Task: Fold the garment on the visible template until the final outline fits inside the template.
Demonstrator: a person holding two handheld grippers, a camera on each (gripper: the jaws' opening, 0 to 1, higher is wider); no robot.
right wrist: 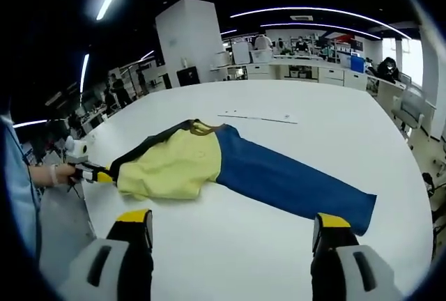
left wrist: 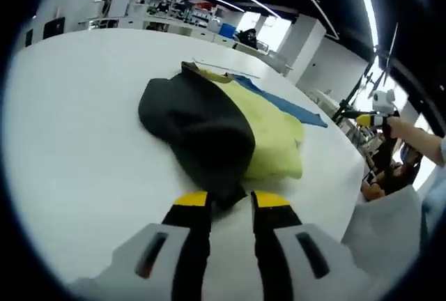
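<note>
A garment in black [left wrist: 198,123], yellow [left wrist: 272,134] and blue [left wrist: 286,104] lies crumpled lengthwise on the white table [left wrist: 77,141]. My left gripper [left wrist: 231,200] has its jaws close together on the tip of the black edge. From the right gripper view it [right wrist: 97,172] sits at the garment's black end, held by a hand [right wrist: 59,173]. There the yellow part [right wrist: 174,168] joins a long blue part [right wrist: 286,179] that reaches toward me. My right gripper [right wrist: 233,228] stands wide open just short of the blue end, holding nothing; it [left wrist: 366,118] also appears past the table's far edge.
A thin marked strip [right wrist: 258,118] lies on the table [right wrist: 334,141] beyond the garment. A person's light blue sleeve [right wrist: 17,189] is at the left edge. Benches, shelves and people fill the room behind. Bare white tabletop surrounds the garment.
</note>
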